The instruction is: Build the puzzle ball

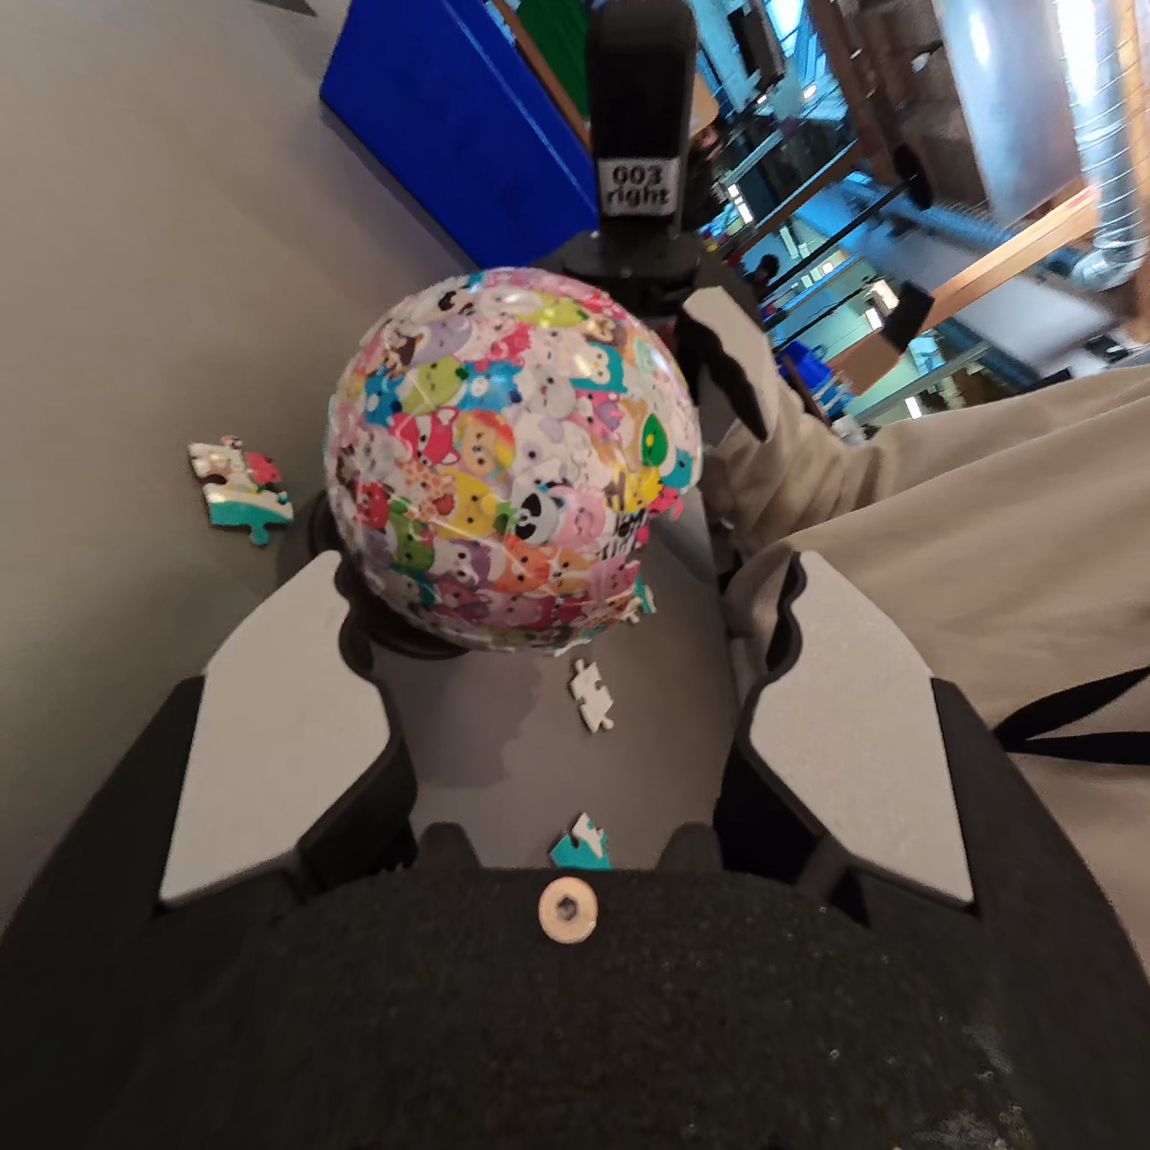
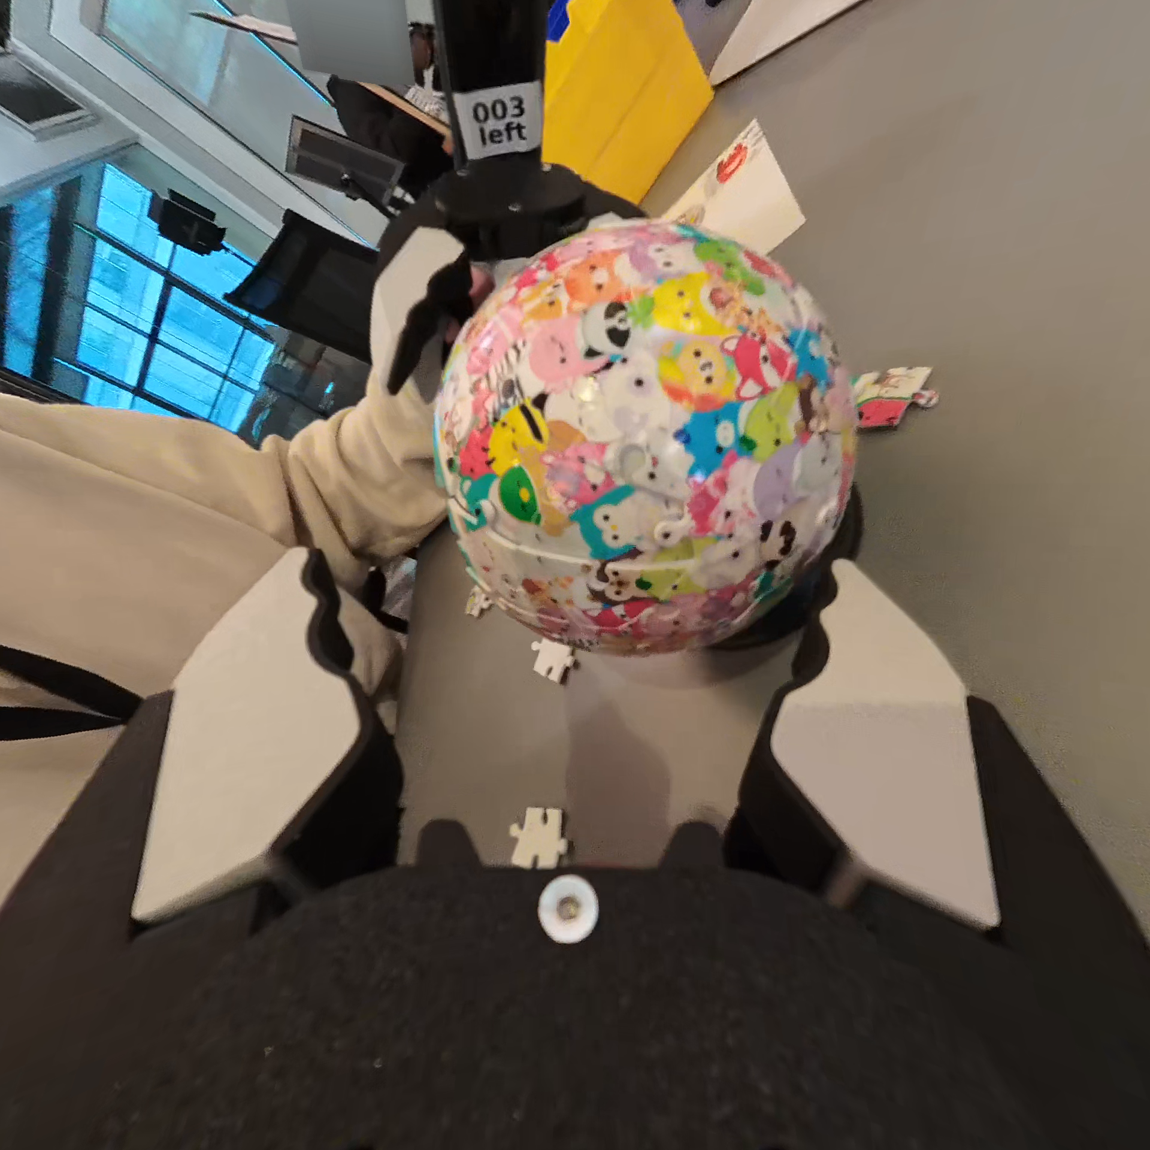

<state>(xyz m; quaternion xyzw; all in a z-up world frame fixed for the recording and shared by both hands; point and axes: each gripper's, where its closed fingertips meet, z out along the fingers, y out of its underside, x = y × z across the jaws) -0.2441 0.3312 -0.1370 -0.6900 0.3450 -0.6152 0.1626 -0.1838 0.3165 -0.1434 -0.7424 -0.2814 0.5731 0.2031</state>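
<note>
Both grippers stand open, each facing the other across the ball. Left gripper has its fingers spread, the left fingertip just beside the ball's lower flank; whether it touches cannot be told. Right gripper is likewise spread, its right fingertip near the ball's underside.

From each view the ball hides most of the other gripper: only a handle and one finger show. A dark stand under the ball is mostly covered, so how the ball sits on it is unclear. The ball's lower edge is ragged, with a tab jutting out, but the gap itself is hard to make out.

On the grey table, a white piece lies face down between the left fingers, a teal piece is half cut off by the gripper body, and a joined cluster lies apart to the left. A beige sleeve fills the right side.
</note>
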